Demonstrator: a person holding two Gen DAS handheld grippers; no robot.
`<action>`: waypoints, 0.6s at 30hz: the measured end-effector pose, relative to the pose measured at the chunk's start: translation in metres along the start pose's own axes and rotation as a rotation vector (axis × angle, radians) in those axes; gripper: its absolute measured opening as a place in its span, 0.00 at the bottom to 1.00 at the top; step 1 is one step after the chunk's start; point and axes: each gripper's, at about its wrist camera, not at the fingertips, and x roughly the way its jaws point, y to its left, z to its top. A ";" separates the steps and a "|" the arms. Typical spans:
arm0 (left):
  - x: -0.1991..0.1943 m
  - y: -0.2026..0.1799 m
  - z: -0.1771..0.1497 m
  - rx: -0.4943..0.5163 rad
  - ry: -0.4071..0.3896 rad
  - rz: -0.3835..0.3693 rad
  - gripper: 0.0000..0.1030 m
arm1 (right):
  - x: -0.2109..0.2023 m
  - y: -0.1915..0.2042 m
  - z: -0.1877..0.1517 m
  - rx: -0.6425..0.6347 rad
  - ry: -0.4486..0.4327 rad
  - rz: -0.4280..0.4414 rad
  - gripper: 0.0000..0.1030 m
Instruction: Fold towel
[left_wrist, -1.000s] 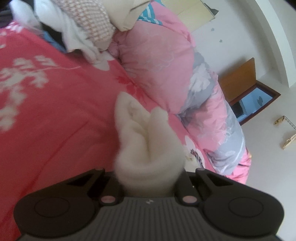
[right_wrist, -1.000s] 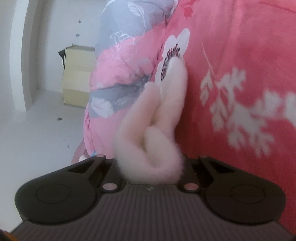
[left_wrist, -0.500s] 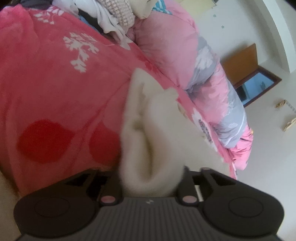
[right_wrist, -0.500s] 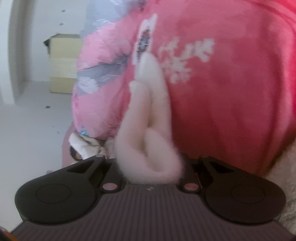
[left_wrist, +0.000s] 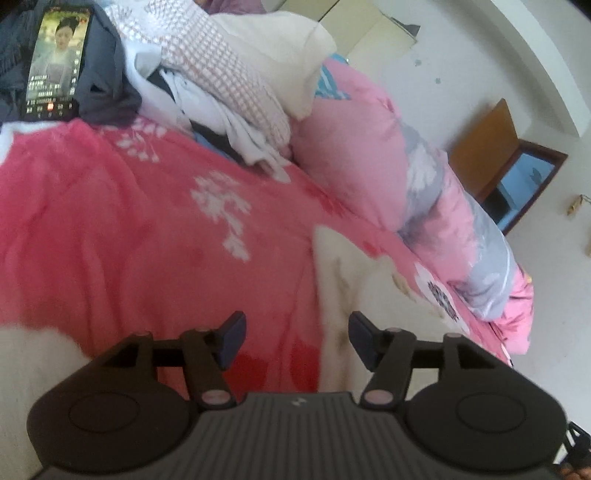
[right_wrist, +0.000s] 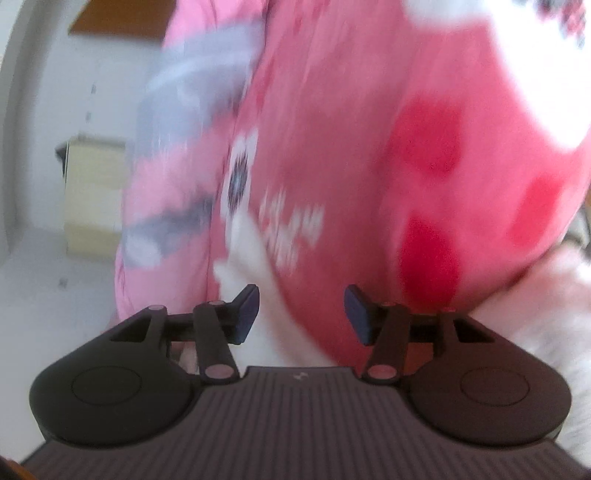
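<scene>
Cream towel lies near the pink blanket's quilt-side edge — my left gripper and right gripper are opening, pads off it. I'd back out level — no snagging the fold.

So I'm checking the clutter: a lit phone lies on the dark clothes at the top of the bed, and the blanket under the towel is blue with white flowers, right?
Not quite. The left wrist view shows the blanket is red-pink, not blue. The phone on the dark clothes and the towel fit.

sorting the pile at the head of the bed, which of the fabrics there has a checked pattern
The pink-and-white checked cloth, draped across the top of the pile. The cream fabric beside it and the white garment below are plain.
</scene>
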 end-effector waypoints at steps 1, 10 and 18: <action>0.004 -0.005 0.004 0.017 0.003 -0.005 0.60 | -0.005 0.002 0.002 -0.010 -0.022 0.004 0.51; 0.055 -0.071 0.032 0.276 0.079 -0.078 0.73 | 0.033 0.072 -0.021 -0.322 0.047 0.079 0.51; 0.124 -0.099 0.038 0.422 0.190 -0.097 0.73 | 0.095 0.143 -0.066 -0.754 0.142 0.041 0.51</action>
